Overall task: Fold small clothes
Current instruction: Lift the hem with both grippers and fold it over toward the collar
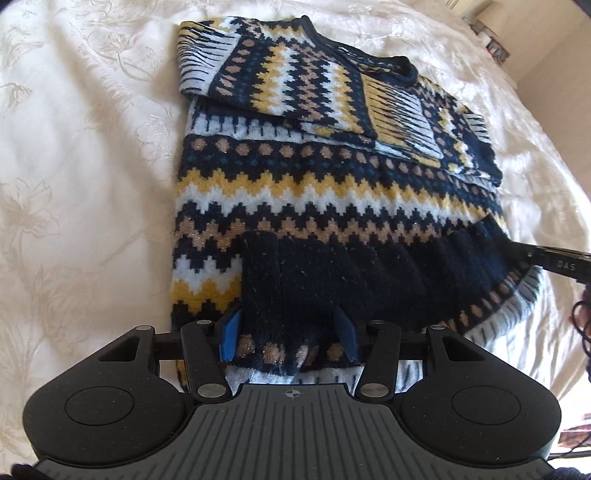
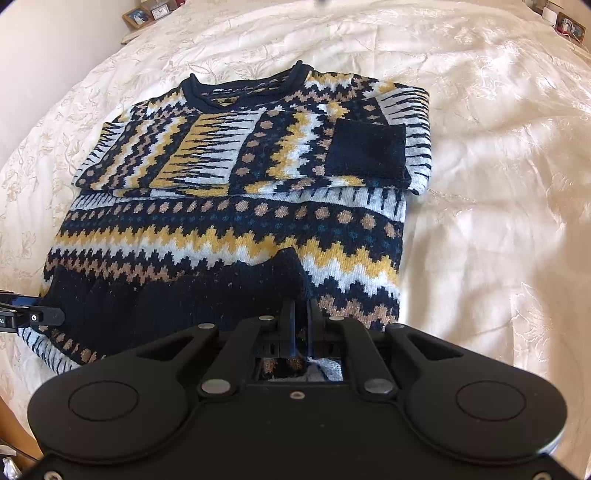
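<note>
Right wrist view: cream floral bedspread [image 2: 480, 147], framed photos [image 2: 137, 16] behind; both jaws clamping sweater [image 2: 229, 229].

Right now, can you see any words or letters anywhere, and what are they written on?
"DAS": white letters on the black right gripper, seen at the right edge of the left wrist view.
"AI": white letters on the black left gripper, cut off at the left edge of the right wrist view.
Neck label inside the collar of the navy, yellow and white patterned knit sweater: too small and blurred to read.
Small framed pictures beyond the cream bedspread: nothing readable.
</note>
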### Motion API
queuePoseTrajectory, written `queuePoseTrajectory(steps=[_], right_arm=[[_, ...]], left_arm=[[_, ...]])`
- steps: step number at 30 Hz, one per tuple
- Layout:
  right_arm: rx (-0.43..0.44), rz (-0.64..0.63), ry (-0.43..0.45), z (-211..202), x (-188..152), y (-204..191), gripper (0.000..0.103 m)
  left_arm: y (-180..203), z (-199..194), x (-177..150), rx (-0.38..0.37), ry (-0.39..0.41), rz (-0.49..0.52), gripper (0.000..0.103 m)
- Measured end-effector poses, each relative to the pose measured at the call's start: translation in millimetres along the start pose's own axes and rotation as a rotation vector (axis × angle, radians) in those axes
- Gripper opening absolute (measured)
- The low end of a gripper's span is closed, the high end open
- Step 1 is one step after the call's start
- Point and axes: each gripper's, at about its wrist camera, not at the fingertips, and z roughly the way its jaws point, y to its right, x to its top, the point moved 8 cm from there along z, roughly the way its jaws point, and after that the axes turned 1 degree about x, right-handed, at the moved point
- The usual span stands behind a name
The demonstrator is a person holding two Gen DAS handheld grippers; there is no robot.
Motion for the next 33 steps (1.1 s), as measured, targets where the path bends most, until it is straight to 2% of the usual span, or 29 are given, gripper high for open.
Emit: queuePoseTrajectory(steps=[1, 2, 4, 5, 8, 9, 10, 11, 12, 15, 18, 21, 25, 30, 33], right_arm=[[0.002, 0.003, -0.002, 0.9, -0.1, -0.3, 0.019], [0.004, 0.007, -0.003, 1.5, -0.2, -0.6, 0.019], [0.006, 0.014, -0.006, 3.3, 0.0, -1.0, 0.02], [0.006, 0.018, -0.01, 4.6, 0.0, -0.8, 0.023], [0.019, 0.046, -0.013, 7.8, -0.2, -0.3, 0.051], [0.026, 0.056, -0.014, 8.2, -0.3, -0.6, 0.052], [0.028, 0.059, -0.017, 8.1, -0.7, -1.4, 0.049], [0.035, 0.054, -0.018, 7.0, -1.2, -3.4, 0.027], [0.027, 0.041, -0.018, 5.1, -1.5, -5.2, 0.012], [0.052, 0.035, 0.033, -12.3, 2.5, -12.3, 0.011], [0.049, 0.027, 0.128, -41.0, 19.4, -17.7, 0.011], [0.016, 0.035, 0.239, -65.5, 49.2, -15.6, 0.011], [-0.005, 0.111, 0.341, -74.3, 97.2, -0.8, 0.011], [-0.043, 0.122, 0.371, -51.0, 146.8, 11.3, 0.011], [-0.066, 0.112, 0.353, -29.0, 171.1, 13.2, 0.011]], left_arm=[[2.7, -1.0, 0.7, -0.012, 0.008, 0.003, 0.045], [5.7, -1.6, 1.3, -0.023, 0.016, 0.016, 0.033], [10.1, 0.1, 1.6, 0.0, 0.016, 0.059, 0.017], [10.9, 1.2, 1.5, 0.013, 0.016, 0.075, 0.014], [12.8, 0.1, 1.9, 0.004, 0.03, 0.085, 0.009], [13.5, -2.2, 2.5, 0.007, 0.042, 0.087, 0.009], [14.4, -6.7, 3.7, 0.011, 0.063, 0.093, 0.009], [15.9, -11.4, 5.0, 0.011, 0.083, 0.099, 0.009], [17.9, -17.1, 6.6, 0.011, 0.105, 0.107, 0.009], [28.5, -40.9, 17.4, 0.023, 0.185, 0.159, 0.009], [40.4, -68.1, 39.0, 0.038, 0.28, 0.217, 0.009], [49.4, -90.4, 75.7, 0.039, 0.38, 0.248, 0.009], [54.1, -96.3, 134.7, 0.03, 0.455, 0.256, 0.009], [57.3, -70.5, 195.7, 0.065, 0.475, 0.28, 0.009], [55.3, -50.0, 212.7, 0.086, 0.449, 0.3, 0.009]])
